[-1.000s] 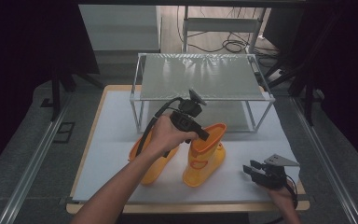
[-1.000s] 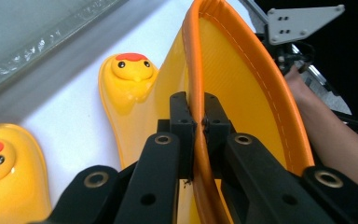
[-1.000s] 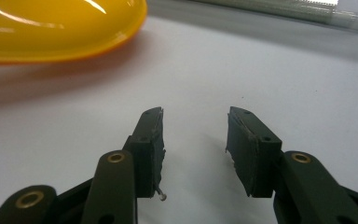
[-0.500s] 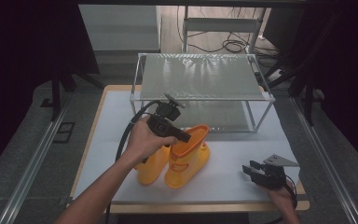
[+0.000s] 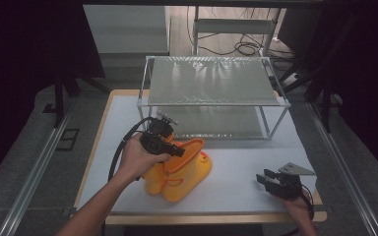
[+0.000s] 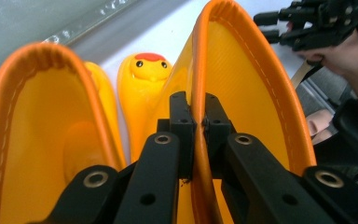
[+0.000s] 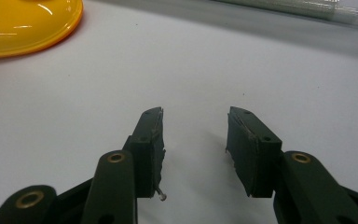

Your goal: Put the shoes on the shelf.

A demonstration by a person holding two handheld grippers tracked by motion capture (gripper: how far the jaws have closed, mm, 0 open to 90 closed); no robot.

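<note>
desk (image 5: 236, 191): big white top, carries everything here, looks the same as a second ago.

wire shelf (image 5: 211, 81): sits at the far side, well beyond both tongs. Hasn't budged.

held boot (image 5: 189, 164): orange-yellow rubber boot, clamped by its top rim. A second ago it stood further right, nearer the right tongs; now it's been dragged left with the left tongs and leans over a bit. In the left gripper view its rim (image 6: 198, 93) runs straight up between the jaws.

second boot (image 5: 155, 177): same colour, tucked against the held boot on the hand's side. The pair reads tighter together than before. Its open mouth (image 6: 37, 135) sits left of the jaws in the left gripper view, with a duck-face toe (image 6: 145, 70) peeking up between the two shafts.

left tongs (image 5: 170, 147): clenched on the held boot's rim, one jaw inside the shaft, one outside. Slid left since the earlier frames.

right tongs (image 5: 270, 181): released, jaws apart with bare desk (image 7: 261, 70) between them, parked near the front right corner, well apart from the boots. Same spot as before.
</note>
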